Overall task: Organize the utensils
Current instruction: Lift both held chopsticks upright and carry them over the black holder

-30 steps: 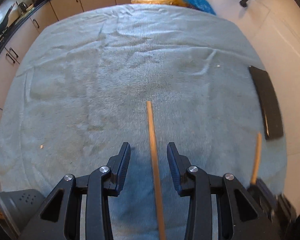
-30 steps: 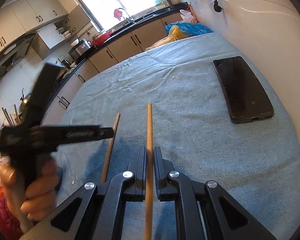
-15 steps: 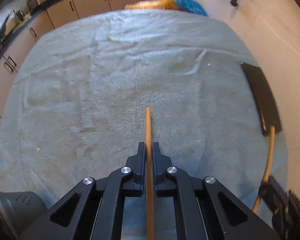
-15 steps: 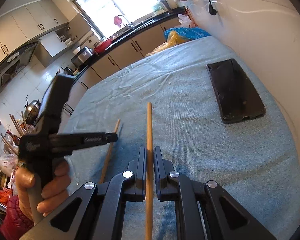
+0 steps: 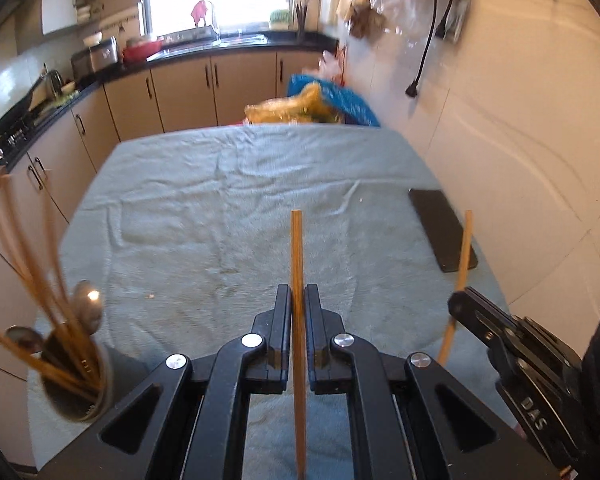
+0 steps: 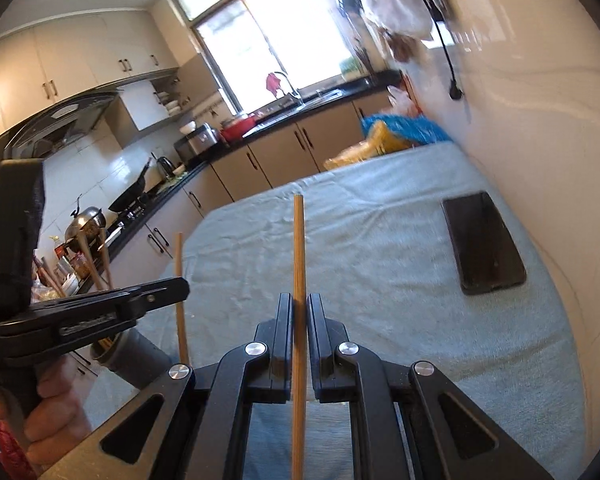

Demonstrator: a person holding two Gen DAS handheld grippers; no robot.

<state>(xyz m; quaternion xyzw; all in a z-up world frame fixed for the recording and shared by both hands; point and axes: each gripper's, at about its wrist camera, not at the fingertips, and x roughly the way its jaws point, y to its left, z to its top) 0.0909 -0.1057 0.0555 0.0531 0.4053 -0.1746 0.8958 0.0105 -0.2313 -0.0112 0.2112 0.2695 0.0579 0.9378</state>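
Observation:
My left gripper [image 5: 297,300] is shut on a wooden chopstick [image 5: 297,256] and holds it above the grey-blue towel [image 5: 220,216]. My right gripper [image 6: 299,308] is shut on a second wooden chopstick [image 6: 299,248], also lifted. Each shows in the other view: the right gripper [image 5: 460,300] with its chopstick [image 5: 462,256] at the right, the left gripper [image 6: 180,288] with its chopstick [image 6: 179,280] at the left. A grey utensil holder [image 5: 74,384] with several chopsticks and two spoons stands at the towel's near left corner.
A black phone [image 5: 442,234] lies on the towel near the right edge by the wall; it also shows in the right wrist view [image 6: 482,242]. Blue and yellow bags [image 5: 316,106] sit beyond the far edge. Kitchen cabinets [image 5: 180,92] run along the left and back.
My left gripper closed on the chopstick that lay between its fingers and lifted it. Both grippers have risen and tilted up, so the kitchen and the utensil holder came into view.

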